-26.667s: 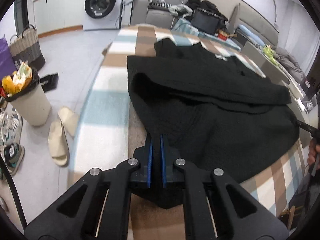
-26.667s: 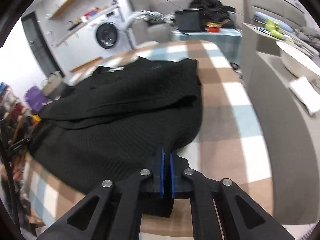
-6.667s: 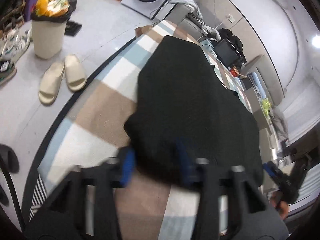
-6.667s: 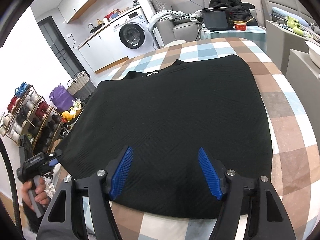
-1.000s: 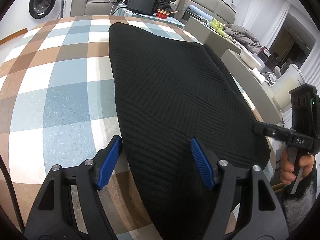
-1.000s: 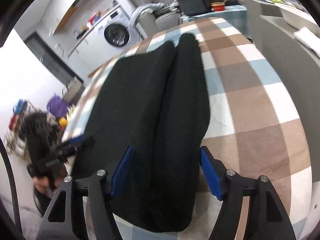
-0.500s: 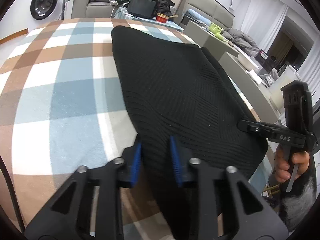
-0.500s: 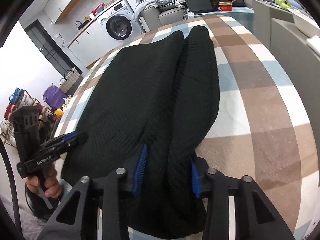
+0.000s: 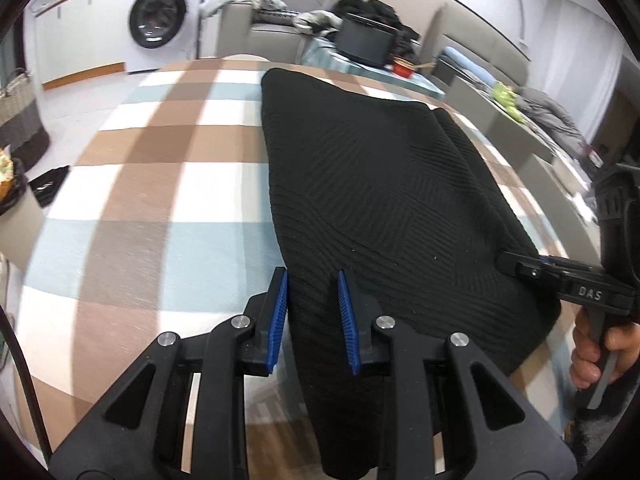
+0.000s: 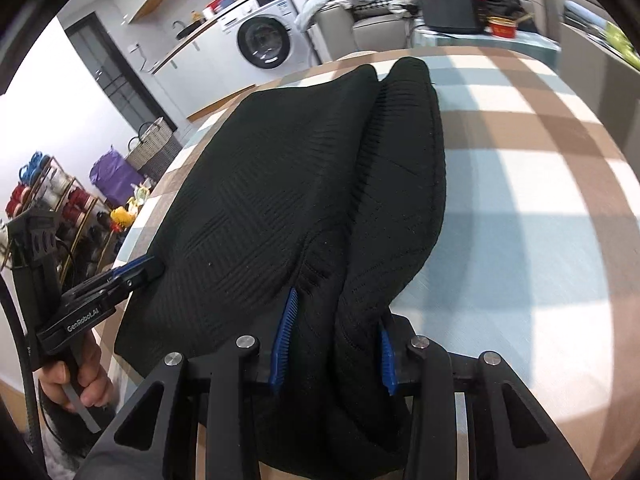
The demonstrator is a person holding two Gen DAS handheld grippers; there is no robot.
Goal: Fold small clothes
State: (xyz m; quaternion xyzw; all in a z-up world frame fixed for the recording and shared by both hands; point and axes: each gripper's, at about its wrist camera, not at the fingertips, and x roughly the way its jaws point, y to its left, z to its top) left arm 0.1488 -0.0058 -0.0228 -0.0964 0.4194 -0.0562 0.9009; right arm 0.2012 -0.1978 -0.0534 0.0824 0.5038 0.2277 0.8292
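A black knit garment [image 9: 380, 184] lies folded lengthwise on a table covered by a checked cloth [image 9: 168, 184] of brown, pale blue and white squares, its long body running away from both cameras toward the far end of the table. The left gripper [image 9: 312, 316] has just been closing and now pinches the near left corner of the garment, its blue pads [image 9: 280, 312] pressed against a narrow fold of the knit with only that thickness of fabric keeping them apart. The right gripper [image 10: 334, 344] has likewise just been closing and clamps the near right corner, where the fabric is doubled into a thick roll (so its jaws stand wider than the left's), the blue pads [image 10: 285, 332] sunk into the bunched knit on both sides. In the left wrist view the right gripper [image 9: 532, 266] shows at the right edge, held by a hand [image 9: 600, 352], its tips on the garment's corner. In the right wrist view the left gripper [image 10: 136, 272] appears at the lower left, held by the other hand [image 10: 76, 380]. A washing machine [image 9: 164, 24] stands beyond the table, and a shoe rack [image 10: 44, 200] sits off to the left.
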